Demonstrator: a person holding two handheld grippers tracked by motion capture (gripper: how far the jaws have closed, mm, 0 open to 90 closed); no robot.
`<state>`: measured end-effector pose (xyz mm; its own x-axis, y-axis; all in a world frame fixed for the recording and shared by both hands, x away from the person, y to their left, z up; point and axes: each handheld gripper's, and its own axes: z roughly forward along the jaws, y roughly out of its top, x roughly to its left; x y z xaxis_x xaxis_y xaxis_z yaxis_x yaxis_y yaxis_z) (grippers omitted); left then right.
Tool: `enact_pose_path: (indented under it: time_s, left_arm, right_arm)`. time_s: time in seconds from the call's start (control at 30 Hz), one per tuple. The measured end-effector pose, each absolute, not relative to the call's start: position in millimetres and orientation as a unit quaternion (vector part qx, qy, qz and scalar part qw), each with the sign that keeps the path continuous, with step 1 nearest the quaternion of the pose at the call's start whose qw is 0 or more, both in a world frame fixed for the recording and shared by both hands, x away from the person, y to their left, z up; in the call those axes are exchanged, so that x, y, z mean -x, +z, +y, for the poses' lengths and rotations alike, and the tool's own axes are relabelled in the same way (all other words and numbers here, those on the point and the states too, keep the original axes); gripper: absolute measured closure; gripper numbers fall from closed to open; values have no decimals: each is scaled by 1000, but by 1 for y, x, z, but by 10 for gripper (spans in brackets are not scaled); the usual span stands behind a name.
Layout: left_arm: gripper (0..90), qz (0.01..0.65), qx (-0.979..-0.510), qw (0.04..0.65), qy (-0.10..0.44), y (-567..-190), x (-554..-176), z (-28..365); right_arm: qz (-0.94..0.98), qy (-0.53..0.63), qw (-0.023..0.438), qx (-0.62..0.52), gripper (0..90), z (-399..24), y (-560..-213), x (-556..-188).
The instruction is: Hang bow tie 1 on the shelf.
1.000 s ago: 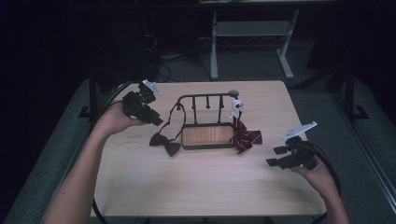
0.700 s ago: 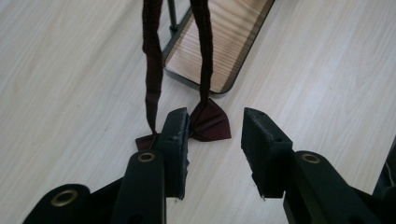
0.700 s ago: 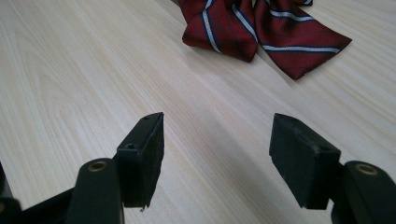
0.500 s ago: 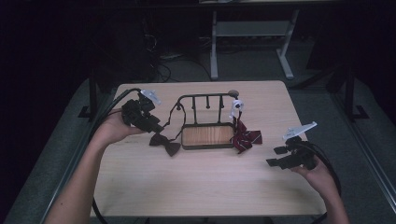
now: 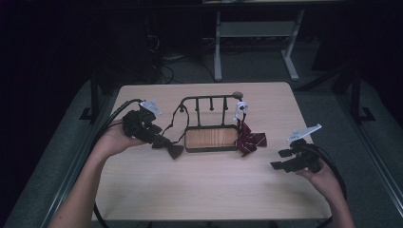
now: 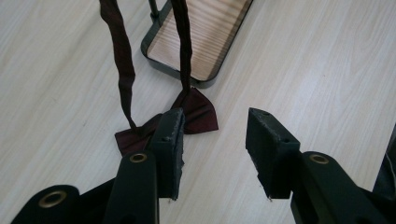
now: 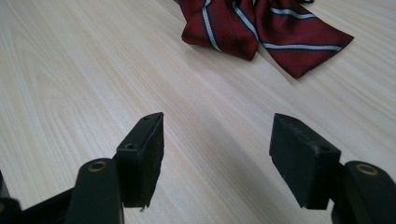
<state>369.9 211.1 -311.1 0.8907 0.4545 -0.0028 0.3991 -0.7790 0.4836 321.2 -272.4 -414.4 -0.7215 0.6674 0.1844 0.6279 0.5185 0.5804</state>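
From the high view, we see our left gripper (image 5: 159, 140) at the 9 o'clock side of the table (image 5: 204, 190), lower and closer to the dark bow tie (image 5: 172, 150) than it was a second ago, when it hung up by the rack's (image 5: 209, 102) left end. Its jaws have just been opening, and the bow tie now lies flat on the wood just off the 8 o'clock corner of the tray (image 5: 211, 138), its strap (image 5: 178, 118) looped up over the rack's bar. We judge that the tie has been let go with its strap hung, so this piece looks placed. The right gripper (image 5: 284, 160) sits at 4 o'clock, in the same spot as before, well apart from the striped tie (image 5: 249, 141) that lies just beside the tray's right end.

In the left gripper view, our left gripper (image 6: 215, 140) has its jaws spread with nothing between the pads. The bow tie (image 6: 198, 112) lies just beyond the left jaw, toward 11 o'clock, partly hidden behind it; we cannot tell whether the jaw touches it. Two strap lengths (image 6: 122, 70) climb toward 12 o'clock, past the tray's (image 6: 187, 77) corner.

In the right gripper view, our right gripper (image 7: 217, 140) stands wide open over bare table (image 7: 70, 70), holding nothing. The striped tie (image 7: 261, 32) lies ahead at 1 o'clock, near but untouched. We judge it the likely next thing to handle.
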Motion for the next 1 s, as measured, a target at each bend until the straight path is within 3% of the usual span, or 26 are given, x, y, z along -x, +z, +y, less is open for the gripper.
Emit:
enact_pose_path:
  time_s: [1.0]
  left_arm:
    - [489,226,-941,246,60,-351,-344,223]
  right_arm:
    - [871,315,27,-375,351,-273,-418,-323]
